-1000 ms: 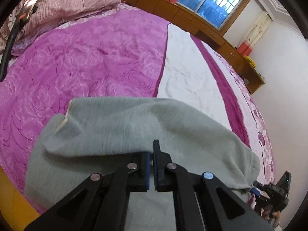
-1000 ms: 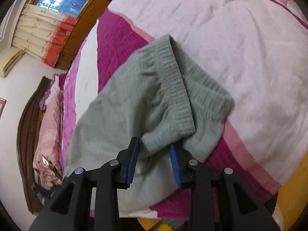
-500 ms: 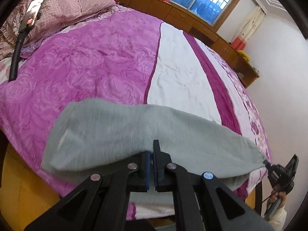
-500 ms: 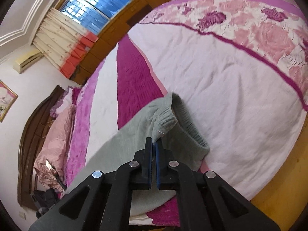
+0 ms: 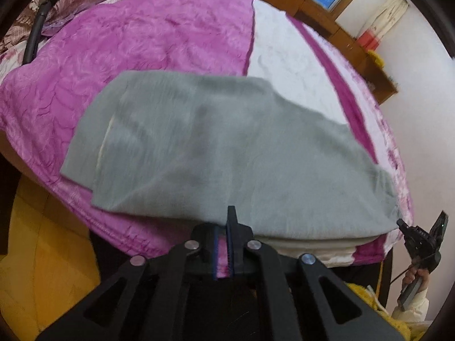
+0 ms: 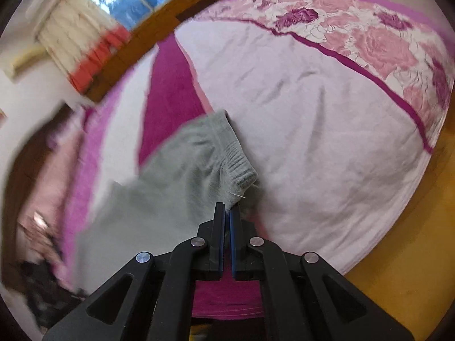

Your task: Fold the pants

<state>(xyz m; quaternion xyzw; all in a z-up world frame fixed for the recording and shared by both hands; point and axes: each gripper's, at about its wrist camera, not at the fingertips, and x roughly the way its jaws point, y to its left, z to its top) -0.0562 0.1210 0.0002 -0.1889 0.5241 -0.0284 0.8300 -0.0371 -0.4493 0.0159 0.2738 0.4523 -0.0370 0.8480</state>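
Grey pants point(image 5: 227, 147) are spread across the near part of a bed with a magenta and white bedspread point(image 5: 159, 39), the fabric reaching the bed's near edge. In the left wrist view the cloth lies in 2 visible layers at its left end, the upper layer set back from the lower one.

Left gripper point(image 5: 223, 228): jaws drawn nearly together, tips at the near hem of the pants. A strip of magenta shows in the narrow gap lower down, and whether cloth is pinched at the tips cannot be determined.

Right gripper point(image 6: 226, 213): jaws closed on a corner of the pants beside the ribbed waistband point(image 6: 237, 159). The fabric rises to the pads and bunches there. The waistband end lies on the white panel of the bedspread, next to a dark magenta stripe point(image 6: 167, 91).

The right gripper also appears at the far right of the left wrist view, held in a hand point(image 5: 415, 275), level with the bed edge.

Left portion of the right wrist view is blurred; detail there is unreadable.
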